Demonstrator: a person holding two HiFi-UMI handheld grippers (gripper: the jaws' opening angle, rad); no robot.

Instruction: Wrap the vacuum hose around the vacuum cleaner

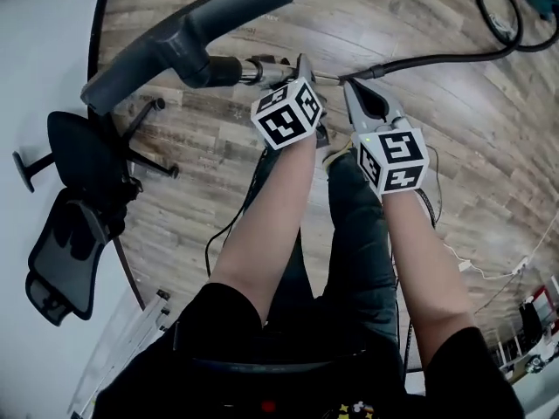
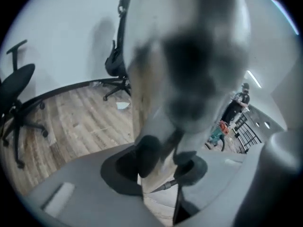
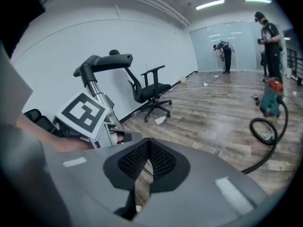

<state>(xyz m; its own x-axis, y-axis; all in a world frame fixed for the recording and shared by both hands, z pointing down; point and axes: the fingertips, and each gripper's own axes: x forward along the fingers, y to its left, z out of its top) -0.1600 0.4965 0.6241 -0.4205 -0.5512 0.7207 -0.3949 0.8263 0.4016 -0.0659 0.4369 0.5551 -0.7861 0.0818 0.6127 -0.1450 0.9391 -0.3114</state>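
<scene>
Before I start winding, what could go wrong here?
The hose trails across the floor to the distant vacuum cleaner; pulling could drag or tip it. The wand held by the left tool could swing into the office chair nearby. A thin cable by the feet might trip you.

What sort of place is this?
Probably a big, mostly bare office hall: plank floor, office chair by a white wall, strip lights overhead, and a vacuum with its hose.
</scene>
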